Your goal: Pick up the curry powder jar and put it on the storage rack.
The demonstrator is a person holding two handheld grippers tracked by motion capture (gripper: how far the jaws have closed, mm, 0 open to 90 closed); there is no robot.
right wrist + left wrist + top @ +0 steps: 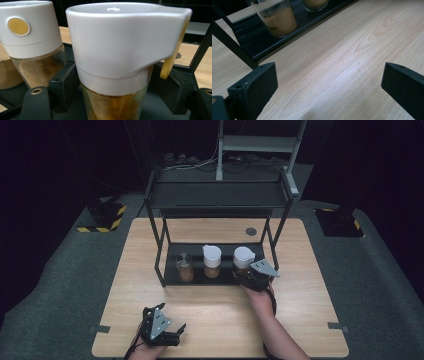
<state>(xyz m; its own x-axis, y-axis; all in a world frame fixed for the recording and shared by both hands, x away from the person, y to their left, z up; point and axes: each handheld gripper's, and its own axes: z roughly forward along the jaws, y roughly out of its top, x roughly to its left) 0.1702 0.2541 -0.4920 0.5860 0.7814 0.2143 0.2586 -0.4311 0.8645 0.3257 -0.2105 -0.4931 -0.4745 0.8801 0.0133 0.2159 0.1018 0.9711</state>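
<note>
The left claw (172, 332) rests on the near edge of the counter (300, 285), jaws spread wide with nothing but bare wood between them; the lidless jar (185, 267) stands well ahead of it on the rack's bottom shelf (171, 270). The middle jar (211, 262) with a white lid stands just left of the right claw (245, 275). That claw's jaws flank the glass body of the white-capped dispenser jar (120, 65), which stands on the same shelf at its right end; the jaws look slightly parted, and I cannot tell whether the pads press the glass. To finish this step well, I judge the jaws should part evenly and back straight toward the person, keeping the jar upright. Room is tight: the neighbouring jar is near on the left, the rack's leg (272, 242) close on the right, an upper shelf (220, 195) overhead; open counter lies behind.
</note>
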